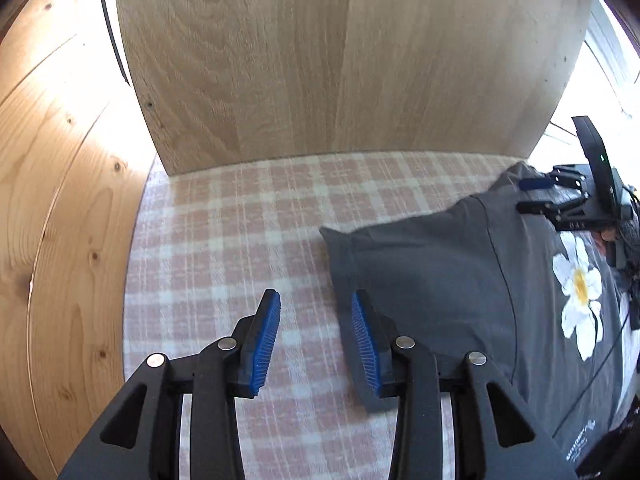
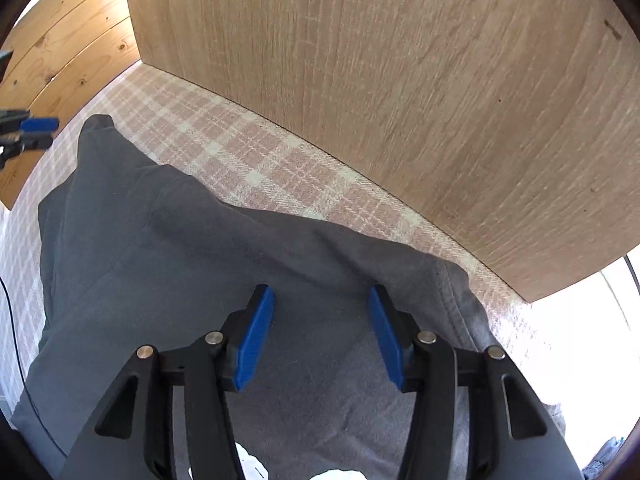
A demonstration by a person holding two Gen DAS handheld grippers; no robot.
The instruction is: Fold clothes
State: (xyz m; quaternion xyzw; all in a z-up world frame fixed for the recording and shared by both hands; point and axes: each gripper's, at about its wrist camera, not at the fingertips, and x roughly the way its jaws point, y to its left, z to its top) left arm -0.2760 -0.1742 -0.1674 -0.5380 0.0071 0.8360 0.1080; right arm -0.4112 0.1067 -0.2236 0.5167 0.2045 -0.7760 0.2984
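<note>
The T-shirt was soft matt grey cloth, its daisy print flat white and yellow. Under it lay a woven pink-and-cream checked blanket. The headboard looked like smooth matt oak-grain laminate; the wall planks were knotty, slightly glossy pine.

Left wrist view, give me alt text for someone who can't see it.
An open left gripper with blue pads hovers over a pink-and-white checked cloth, at the edge of a dark grey T-shirt printed with a white daisy. The right gripper sits at the shirt's far side, before a wooden panel.
</note>
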